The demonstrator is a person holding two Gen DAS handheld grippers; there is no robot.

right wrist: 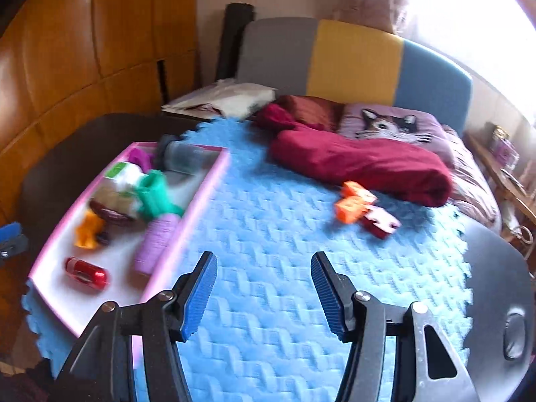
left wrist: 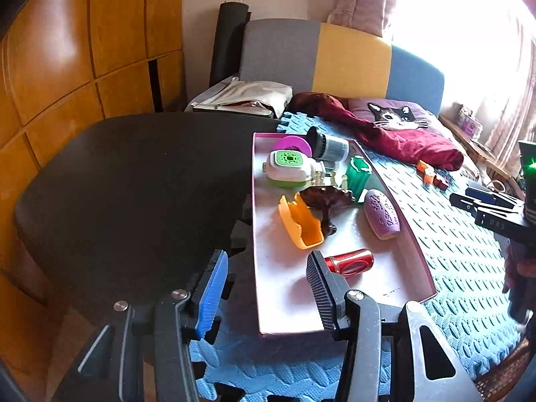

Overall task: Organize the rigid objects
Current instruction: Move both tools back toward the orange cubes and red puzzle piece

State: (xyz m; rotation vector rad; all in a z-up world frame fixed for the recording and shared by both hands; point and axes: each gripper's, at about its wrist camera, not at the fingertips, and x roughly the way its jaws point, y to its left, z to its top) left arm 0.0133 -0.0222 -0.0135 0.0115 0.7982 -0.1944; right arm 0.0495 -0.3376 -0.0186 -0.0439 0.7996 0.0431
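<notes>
Both grippers stand released with nothing between their pads: the left gripper point(left wrist: 266, 293) hangs over the near end of the pink tray point(left wrist: 407, 221), the right gripper point(right wrist: 264, 293) over bare blue foam mat point(right wrist: 268, 221). Nearest in the tray lies a red can point(left wrist: 351, 262), beyond it an orange holder point(left wrist: 301, 222) and a purple case point(left wrist: 382, 214). Orange and red blocks point(right wrist: 363, 209) sit apart on the mat, beside a maroon cloth point(right wrist: 361, 164).

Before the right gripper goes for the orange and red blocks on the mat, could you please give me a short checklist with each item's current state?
1. Right gripper open, nothing between its fingers: ok.
2. Small orange and red blocks lying free on the blue foam mat, apart from the dark red cloth: ok.
3. Mat between gripper and blocks unobstructed: ok.
4. Pink shallow tray has bare floor near the red metal can: ok.
5. Left gripper open and empty: ok.
</notes>
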